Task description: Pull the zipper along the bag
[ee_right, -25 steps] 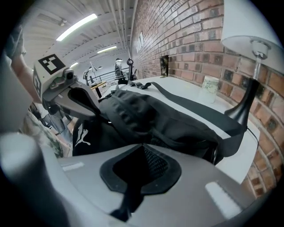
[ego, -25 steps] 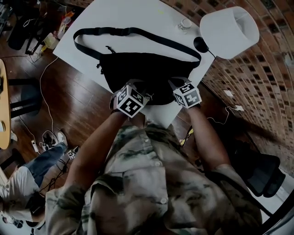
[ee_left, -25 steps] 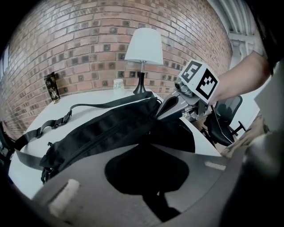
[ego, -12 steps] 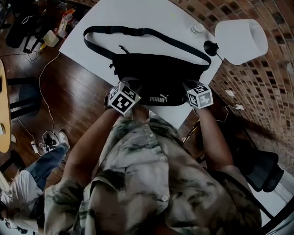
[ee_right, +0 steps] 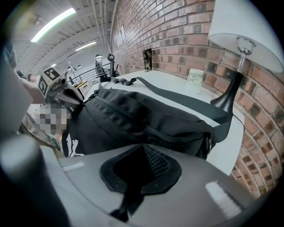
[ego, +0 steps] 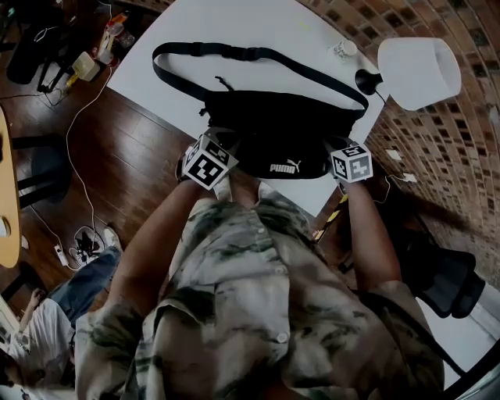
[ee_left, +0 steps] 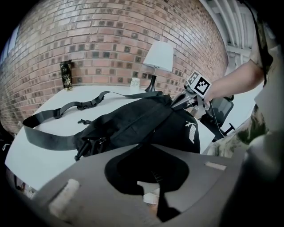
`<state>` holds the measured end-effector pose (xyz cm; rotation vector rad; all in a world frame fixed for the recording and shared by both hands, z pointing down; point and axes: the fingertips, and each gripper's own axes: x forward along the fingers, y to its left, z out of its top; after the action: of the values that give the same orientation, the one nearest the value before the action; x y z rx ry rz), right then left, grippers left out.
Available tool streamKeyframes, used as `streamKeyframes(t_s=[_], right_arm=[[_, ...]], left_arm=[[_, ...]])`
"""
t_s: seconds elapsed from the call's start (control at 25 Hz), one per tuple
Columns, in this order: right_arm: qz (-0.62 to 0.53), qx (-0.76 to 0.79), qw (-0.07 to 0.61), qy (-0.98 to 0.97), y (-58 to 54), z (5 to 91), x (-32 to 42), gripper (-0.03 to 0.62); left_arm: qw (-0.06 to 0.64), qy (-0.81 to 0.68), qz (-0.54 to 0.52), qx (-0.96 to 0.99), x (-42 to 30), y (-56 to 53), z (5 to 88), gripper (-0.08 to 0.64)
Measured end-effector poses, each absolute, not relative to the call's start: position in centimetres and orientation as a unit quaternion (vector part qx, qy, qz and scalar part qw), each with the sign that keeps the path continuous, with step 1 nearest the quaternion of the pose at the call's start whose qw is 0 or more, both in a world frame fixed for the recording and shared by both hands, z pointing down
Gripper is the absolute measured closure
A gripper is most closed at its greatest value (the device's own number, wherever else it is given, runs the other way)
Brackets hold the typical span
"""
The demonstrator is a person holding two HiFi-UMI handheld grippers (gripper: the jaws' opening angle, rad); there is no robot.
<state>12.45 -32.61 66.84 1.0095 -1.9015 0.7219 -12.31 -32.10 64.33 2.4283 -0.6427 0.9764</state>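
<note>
A black waist bag point(ego: 281, 129) with a white logo lies on the white table point(ego: 234, 23), close to its near edge. Its strap point(ego: 258, 56) loops round the far side. My left gripper point(ego: 221, 150) is at the bag's left end and its jaws are shut there, on the zipper line. The pull itself is hidden under them. My right gripper point(ego: 338, 150) is shut on the bag's right end. In the left gripper view the bag point(ee_left: 142, 122) stretches away to the right gripper point(ee_left: 183, 100). The right gripper view shows the bag point(ee_right: 133, 119) running to the left gripper point(ee_right: 71, 95).
A white-shaded lamp point(ego: 414, 70) and a small cup point(ego: 342, 48) stand at the table's far right by the brick wall. A dark can point(ee_left: 66, 75) stands at the far edge. Cables and a seated person point(ego: 47, 344) are on the wooden floor to the left, and a chair point(ego: 445, 281) is at the right.
The two grippers have spread apart. The left one slid from the bag's middle to its left end, uncovering the logo. The right one stayed near the right end.
</note>
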Motion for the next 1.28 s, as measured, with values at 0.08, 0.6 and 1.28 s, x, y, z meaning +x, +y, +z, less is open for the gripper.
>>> streamKeyframes(t_s=[0.08,0.6,1.28], right_arm=[[0.288,0.409,0.419,-0.757,-32.7,66.8,12.6,0.588],[0.205,0.457,0.368,-0.783,-31.0,63.9,13.0,0.586],[0.137,0.349,0.224,-0.899,-2.1,49.2,9.6,0.569]], left_arm=[[0.220,-0.236,0.351,0.879,-13.5,-32.6,64.2,0.532],[0.202,-0.278,0.319,0.883,-15.9,-30.9,62.5,0.500],[0.197,-0.387,0.148,0.888,-12.8,-2.3,42.7,0.506]])
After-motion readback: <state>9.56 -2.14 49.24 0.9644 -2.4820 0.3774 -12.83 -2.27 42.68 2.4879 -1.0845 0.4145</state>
